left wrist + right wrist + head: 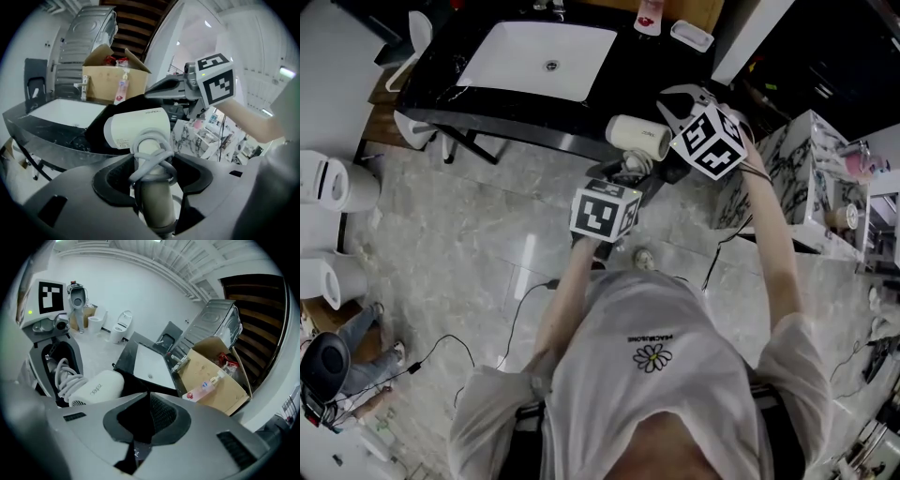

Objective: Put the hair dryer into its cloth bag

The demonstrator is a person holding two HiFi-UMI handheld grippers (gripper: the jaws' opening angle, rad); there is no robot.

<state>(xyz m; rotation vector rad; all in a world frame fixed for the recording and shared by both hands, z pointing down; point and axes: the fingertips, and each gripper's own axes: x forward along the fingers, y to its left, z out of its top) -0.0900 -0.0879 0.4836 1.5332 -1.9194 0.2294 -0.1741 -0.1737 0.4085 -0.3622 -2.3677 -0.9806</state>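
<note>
Here the left gripper [152,176] clamps its fingers on the white hair dryer [138,129] at frame centre; the right gripper [140,427] pinches the black cloth bag [125,384] between shut fingers.

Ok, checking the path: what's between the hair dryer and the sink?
The black cloth bag, pinched in the right claw, hangs there; the left gripper view shows it.

Hair dryer [137,130]: handle between the jaws of the left gripper [152,176], body on the far side. Cloth bag [101,125] hangs just behind the dryer, pinched in the right gripper [145,404], which sits right of and beyond the left. Both are over the counter's [441,94] near right edge. Basin [546,58] is in the counter to the left; cardboard box [105,82] is at the far side.
</note>
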